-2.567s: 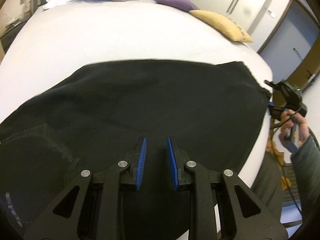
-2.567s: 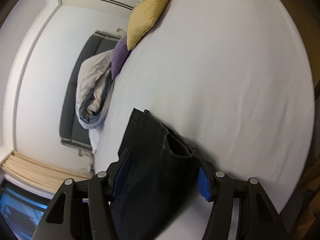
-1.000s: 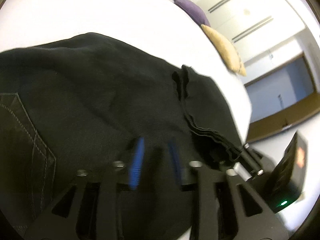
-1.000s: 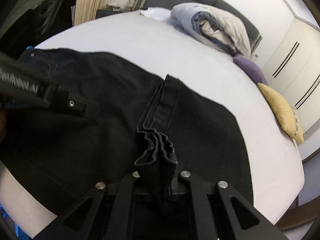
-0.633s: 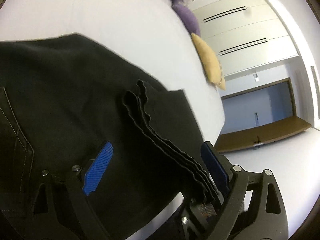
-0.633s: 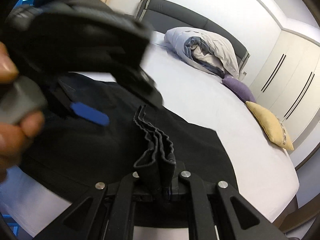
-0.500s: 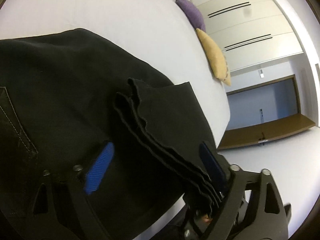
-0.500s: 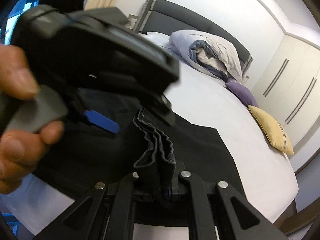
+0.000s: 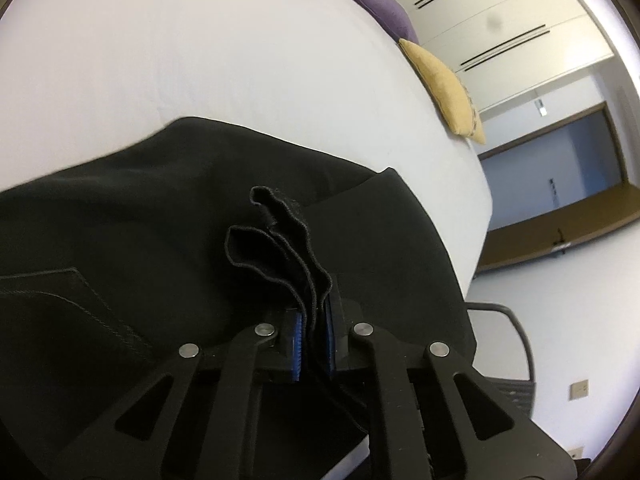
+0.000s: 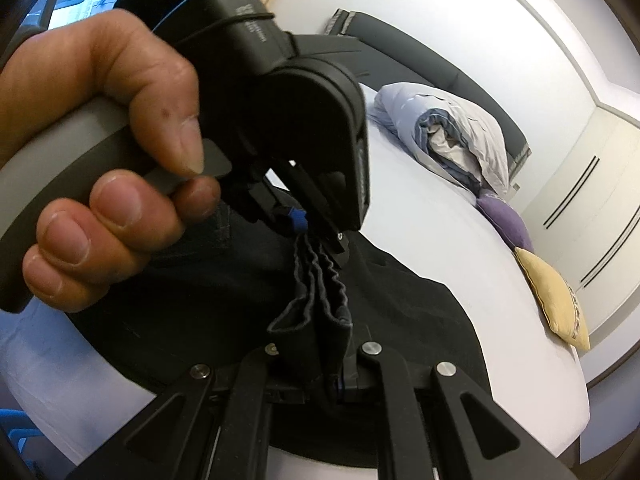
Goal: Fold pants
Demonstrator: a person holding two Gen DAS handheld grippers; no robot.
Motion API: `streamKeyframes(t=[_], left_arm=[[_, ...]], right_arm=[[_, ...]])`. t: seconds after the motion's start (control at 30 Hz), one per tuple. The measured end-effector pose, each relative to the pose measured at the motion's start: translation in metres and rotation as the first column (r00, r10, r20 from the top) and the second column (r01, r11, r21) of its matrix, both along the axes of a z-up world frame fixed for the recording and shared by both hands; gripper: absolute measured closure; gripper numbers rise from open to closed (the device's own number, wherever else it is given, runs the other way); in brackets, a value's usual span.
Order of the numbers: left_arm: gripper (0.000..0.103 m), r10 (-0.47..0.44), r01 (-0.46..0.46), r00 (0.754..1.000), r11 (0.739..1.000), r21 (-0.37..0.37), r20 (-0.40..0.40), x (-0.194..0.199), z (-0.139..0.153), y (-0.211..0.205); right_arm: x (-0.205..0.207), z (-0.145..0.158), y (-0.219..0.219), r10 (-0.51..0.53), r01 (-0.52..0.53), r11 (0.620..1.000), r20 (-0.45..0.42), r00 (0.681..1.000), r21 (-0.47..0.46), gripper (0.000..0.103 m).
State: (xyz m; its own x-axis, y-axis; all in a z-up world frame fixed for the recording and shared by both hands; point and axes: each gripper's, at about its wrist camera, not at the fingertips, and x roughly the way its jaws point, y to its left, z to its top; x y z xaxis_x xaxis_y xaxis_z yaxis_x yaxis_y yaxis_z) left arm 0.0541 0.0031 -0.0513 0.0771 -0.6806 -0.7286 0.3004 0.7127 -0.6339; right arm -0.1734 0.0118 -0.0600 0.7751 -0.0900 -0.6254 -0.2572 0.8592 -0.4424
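Pants (image 9: pixel 168 220) are lying across the bed (image 9: pixel 200 60) in the left wrist view, left gripper (image 9: pixel 314 338) jaws newly clamping the bunched hem. Right wrist view: right gripper (image 10: pixel 334 384) jaws are pinching the same hem at lower centre, so both ends are held for folding.

Print on the left gripper (image 10: pixel 298 220) housing, top face: we see small pale lettering in the right wrist view, but it is too blurred and skewed for us to read a single word.
Print on the same housing, rim edge: we see another short run of faint characters; we cannot read it either.
Pants (image 9: pixel 140 240): we find no label, tag or brand mark we can read.
Yellow cushion (image 10: pixel 554 300): we see a dark patterned band along its edge, but cannot tell whether it is lettering.
Wardrobe doors (image 9: pixel 500 20): we see dark handle bars only, no signs.
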Motion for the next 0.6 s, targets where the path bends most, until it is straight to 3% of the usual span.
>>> streamKeyframes(t=[0.37,0.6], left_arm=[[0.096,0.000,-0.001,1.000,0.998,0.070,0.019,0.011,-0.005,0.035],[0.096,-0.001,-0.002,1.000,0.993,0.119,0.029,-0.006,-0.021,0.045]], right_arm=[[0.014,-0.009,0.016,0.063,-0.064,0.998,-0.053,0.997,-0.005,0.094],[0.031,-0.023,0.020,0.088,-0.090,0.996,-0.112,0.990,-0.018,0.094]])
